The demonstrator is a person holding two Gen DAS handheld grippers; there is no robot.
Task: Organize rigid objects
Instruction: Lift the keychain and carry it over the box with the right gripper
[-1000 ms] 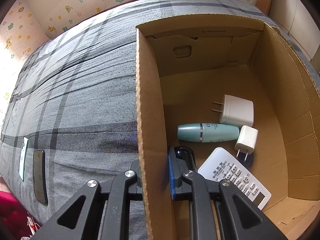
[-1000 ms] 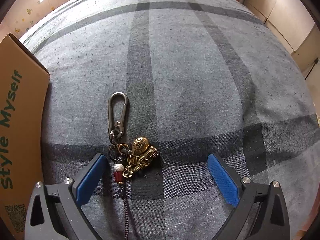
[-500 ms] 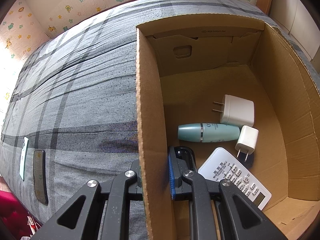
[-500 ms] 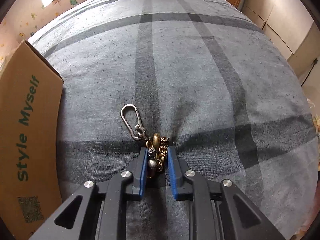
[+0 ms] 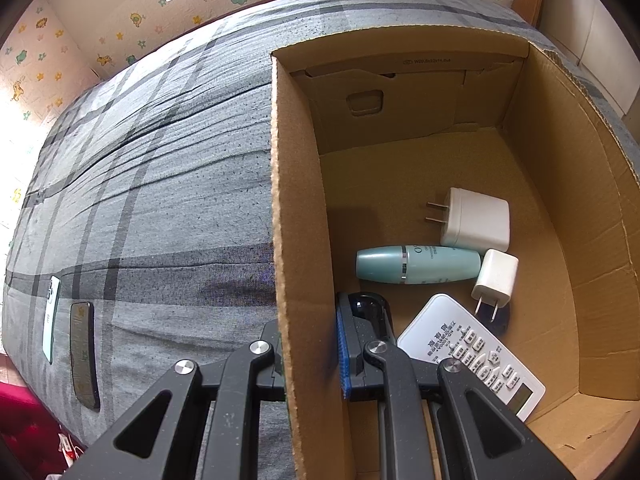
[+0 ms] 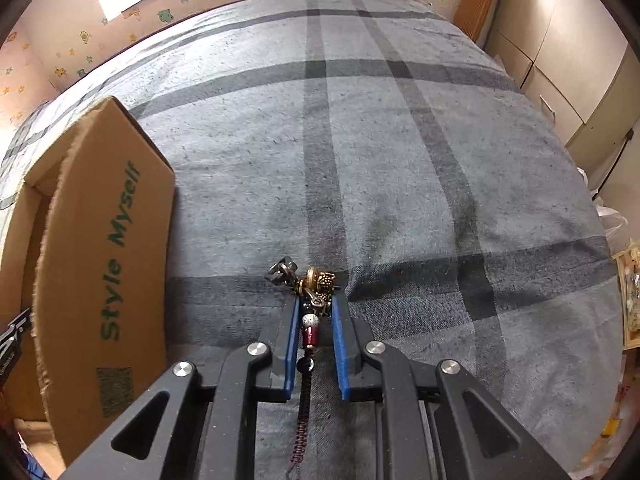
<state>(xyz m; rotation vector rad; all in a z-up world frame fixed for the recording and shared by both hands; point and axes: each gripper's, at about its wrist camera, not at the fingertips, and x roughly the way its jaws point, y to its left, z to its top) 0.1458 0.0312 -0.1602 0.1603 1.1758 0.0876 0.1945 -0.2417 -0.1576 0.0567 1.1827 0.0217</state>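
Keychain point(image 6: 314, 294) sits pinched between the blue pads point(image 6: 291, 344) of our right gripper point(image 6: 316, 344), lifted off the bed point(image 6: 400, 160), its tassel dangling below. Our left gripper point(image 5: 310, 344) is clamped on the box point(image 5: 300, 240) wall, steadying it. We judge the loose charms could slip free, or the tassel could snag the box edge going in.
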